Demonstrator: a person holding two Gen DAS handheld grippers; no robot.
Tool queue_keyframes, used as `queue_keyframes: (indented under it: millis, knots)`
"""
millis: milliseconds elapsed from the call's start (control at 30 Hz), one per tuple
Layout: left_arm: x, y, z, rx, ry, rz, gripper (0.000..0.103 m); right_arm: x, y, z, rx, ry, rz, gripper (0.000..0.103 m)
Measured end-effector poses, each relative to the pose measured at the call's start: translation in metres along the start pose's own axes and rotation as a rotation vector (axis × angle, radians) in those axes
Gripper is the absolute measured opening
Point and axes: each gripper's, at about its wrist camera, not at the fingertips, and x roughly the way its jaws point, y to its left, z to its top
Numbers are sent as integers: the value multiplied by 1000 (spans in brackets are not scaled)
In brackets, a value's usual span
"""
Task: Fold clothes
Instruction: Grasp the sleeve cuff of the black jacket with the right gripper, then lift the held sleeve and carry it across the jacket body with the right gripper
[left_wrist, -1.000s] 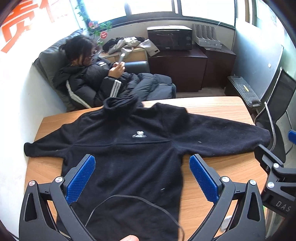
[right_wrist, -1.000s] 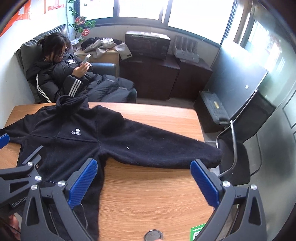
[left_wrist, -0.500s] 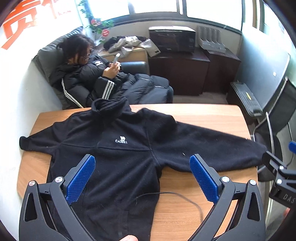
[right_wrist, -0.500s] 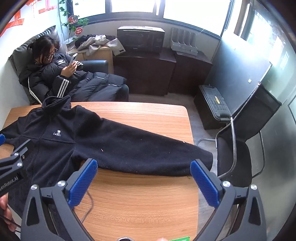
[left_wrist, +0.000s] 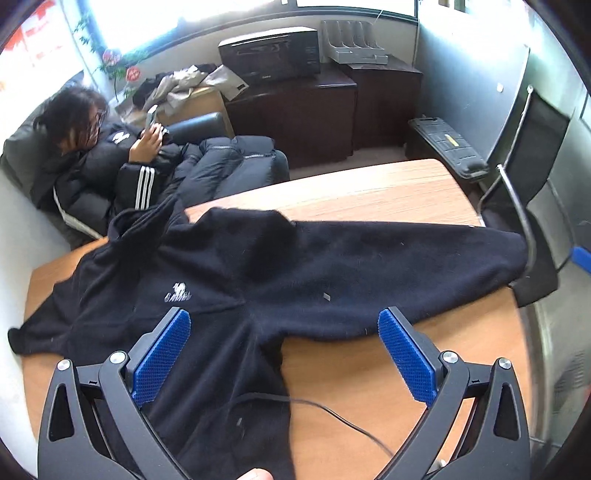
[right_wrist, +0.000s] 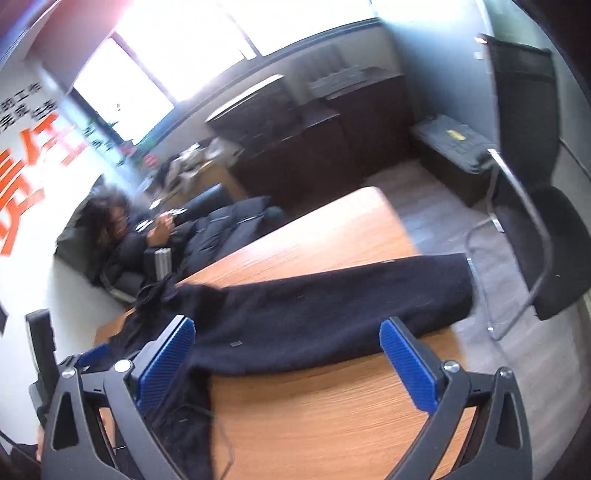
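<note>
black fleece jacket lies flat on the wooden table, beyond your fingers; your left gripper and right gripper are spread wide, empty.

My left gripper has two black skeletal arms with triangular cut-outs, silver screws at the joints, and blue pads with a fine cross-hatched grip texture on the inner faces. My right gripper is built the same: black frame, silver screw heads, ribbed blue pads. A thin black cable trails just ahead of the left gripper.
</note>
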Motion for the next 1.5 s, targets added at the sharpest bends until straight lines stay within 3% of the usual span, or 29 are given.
queue_keyframes:
  millis: [167,300,467,600,667,733,800,867,967,1067,1267,1500]
  knots:
    - [55,-40,4,-4,38,-11,103,27,-61,1,-116,-1,-214,103]
    - [90,-78,2,26,78,-55,103,54,-89,-1,-108,14,-247,103]
    - [97,-116,1,57,90,-177,103,80,-121,8,-48,33,-170,103]
    - [103,-145,0,83,98,-276,103,111,-153,12,15,113,-83,84]
    - [96,-147,-3,96,81,-311,103,124,-162,13,31,142,-54,80]
    - [93,-144,-5,111,73,-292,103,136,-167,10,30,185,-48,70]
    - [94,-135,-3,116,63,-248,103,145,-173,6,31,220,-50,49]
    - [97,-122,0,113,50,-198,103,153,-179,2,41,254,-59,34]
    - [105,-99,3,106,49,-165,103,155,-185,-1,54,250,-43,23]
    - [117,-83,0,124,62,-126,103,149,-174,1,10,231,-50,13]
    - [119,-57,-5,120,64,-78,103,94,-128,27,-80,105,-34,11]
    - [104,-15,-2,65,49,-79,103,15,5,42,-352,-57,-62,11]
